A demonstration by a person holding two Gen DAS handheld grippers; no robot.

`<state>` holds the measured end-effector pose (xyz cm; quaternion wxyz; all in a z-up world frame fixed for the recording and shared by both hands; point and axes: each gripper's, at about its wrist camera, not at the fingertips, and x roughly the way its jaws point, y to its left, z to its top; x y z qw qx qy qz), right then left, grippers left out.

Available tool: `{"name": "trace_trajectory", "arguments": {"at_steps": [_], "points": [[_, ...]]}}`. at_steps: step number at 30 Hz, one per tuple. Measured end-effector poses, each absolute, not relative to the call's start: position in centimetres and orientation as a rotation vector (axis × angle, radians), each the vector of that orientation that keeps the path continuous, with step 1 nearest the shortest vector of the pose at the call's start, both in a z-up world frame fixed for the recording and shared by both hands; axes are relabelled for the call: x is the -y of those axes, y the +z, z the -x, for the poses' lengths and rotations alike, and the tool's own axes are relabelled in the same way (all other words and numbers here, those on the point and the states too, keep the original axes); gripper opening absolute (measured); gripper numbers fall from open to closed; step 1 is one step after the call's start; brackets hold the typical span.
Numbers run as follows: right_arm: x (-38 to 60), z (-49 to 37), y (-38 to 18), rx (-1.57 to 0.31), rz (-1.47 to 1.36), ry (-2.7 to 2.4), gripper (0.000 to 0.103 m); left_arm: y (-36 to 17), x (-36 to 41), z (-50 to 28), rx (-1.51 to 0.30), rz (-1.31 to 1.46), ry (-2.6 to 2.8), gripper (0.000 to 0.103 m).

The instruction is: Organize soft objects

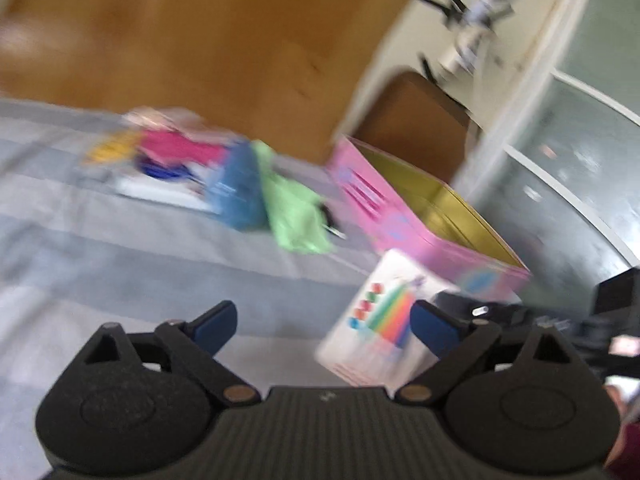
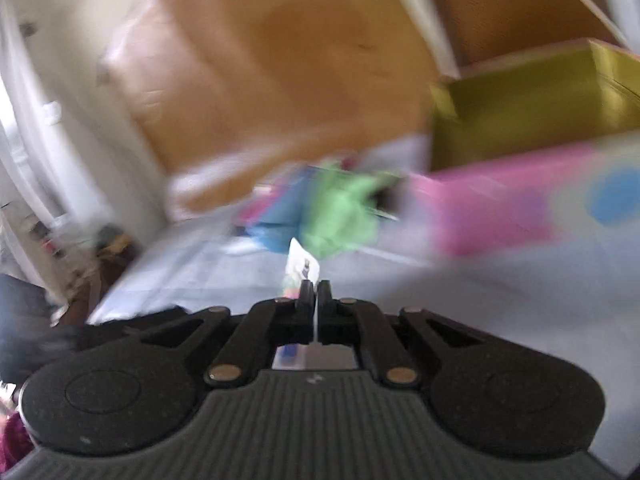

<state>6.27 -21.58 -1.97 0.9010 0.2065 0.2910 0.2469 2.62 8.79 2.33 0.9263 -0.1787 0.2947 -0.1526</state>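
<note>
Edgewise, white packet (image 2: 303,266) sits pinched in right tongs (image 2: 315,292)

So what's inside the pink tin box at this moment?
In the left wrist view the pink tin box stands open, showing only its bare gold inner walls. Its near wall hides the bottom, so anything lying low inside cannot be seen. Both views are blurred.

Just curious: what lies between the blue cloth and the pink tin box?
A crumpled green cloth lies between blue cloth and pink tin box, in the left wrist view.
</note>
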Motion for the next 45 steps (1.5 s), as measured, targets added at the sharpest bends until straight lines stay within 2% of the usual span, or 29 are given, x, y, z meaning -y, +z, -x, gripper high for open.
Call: {"name": "trace_trajectory", "arguments": {"at_steps": [2, 3, 4, 6, 9, 13, 14, 16, 19, 22, 26, 32, 36, 37, 38, 39, 45], "points": [[22.3, -5.9, -2.9, -0.61, -0.397, 0.404, 0.018, 2.1, -7.4, -3.9, -0.646, 0.375, -0.407, 0.096], [22.3, -5.3, -3.2, -0.601, -0.365, 0.369, 0.03, 2.0, -6.6, -4.6, -0.67, 0.373, -0.441, 0.096], [22.2, -4.8, -3.3, -0.588, -0.331, 0.348, 0.05, 2.0, -5.8, -5.1, -0.688, 0.365, -0.469, 0.096], [21.4, -3.6, -3.5, -0.549, -0.248, 0.348, 0.062, 2.0, -4.7, -6.1, -0.713, 0.331, -0.488, 0.096], [20.3, -1.5, -3.7, -0.51, -0.111, 0.41, 0.065, 2.0, -3.4, -7.7, -0.763, 0.308, -0.509, 0.095], [18.9, 0.4, -4.3, -0.501, 0.031, 0.457, 0.068, 1.6, -1.1, -10.2, -0.839, 0.303, -0.595, 0.088], [18.8, 0.7, -4.6, -0.508, 0.064, 0.455, 0.069, 1.4, -0.3, -10.3, -0.854, 0.287, -0.618, 0.092], [18.5, 0.9, -5.0, -0.491, 0.099, 0.436, 0.08, 0.6, 1.5, -11.0, -0.899, 0.239, -0.653, 0.095], [18.9, 0.3, -5.0, -0.49, 0.076, 0.44, 0.084, 0.1, 3.2, -10.4, -0.884, 0.187, -0.695, 0.096], [19.9, 0.3, -5.1, -0.486, 0.059, 0.431, 0.082, 0.2, 3.9, -9.6, -0.882, 0.187, -0.683, 0.093], [20.7, 0.4, -5.4, -0.473, 0.033, 0.42, 0.082, -0.4, 4.2, -9.0, -0.945, 0.329, -0.781, 0.093], [21.5, 0.8, -5.8, -0.443, 0.051, 0.407, 0.08, -0.6, 5.0, -7.5, -0.922, 0.366, -0.746, 0.093], [21.7, 1.9, -4.7, -0.365, 0.068, 0.388, 0.08, -0.6, 5.5, -7.7, -0.945, 0.403, -0.738, 0.093], [21.7, 2.1, -4.1, -0.337, 0.083, 0.383, 0.079, -0.4, 5.7, -7.6, -0.944, 0.402, -0.739, 0.093], [21.7, 2.2, -3.6, -0.313, 0.093, 0.386, 0.073, 0.0, 5.7, -7.5, -0.939, 0.403, -0.746, 0.092], [21.7, 2.2, -3.0, -0.296, 0.092, 0.41, 0.055, 0.4, 5.7, -7.4, -0.929, 0.407, -0.751, 0.091], [22.1, 0.1, -1.2, -0.252, 0.059, 0.392, 0.053, 4.4, 6.5, -8.1, -0.852, 0.39, -0.794, 0.091]]}}
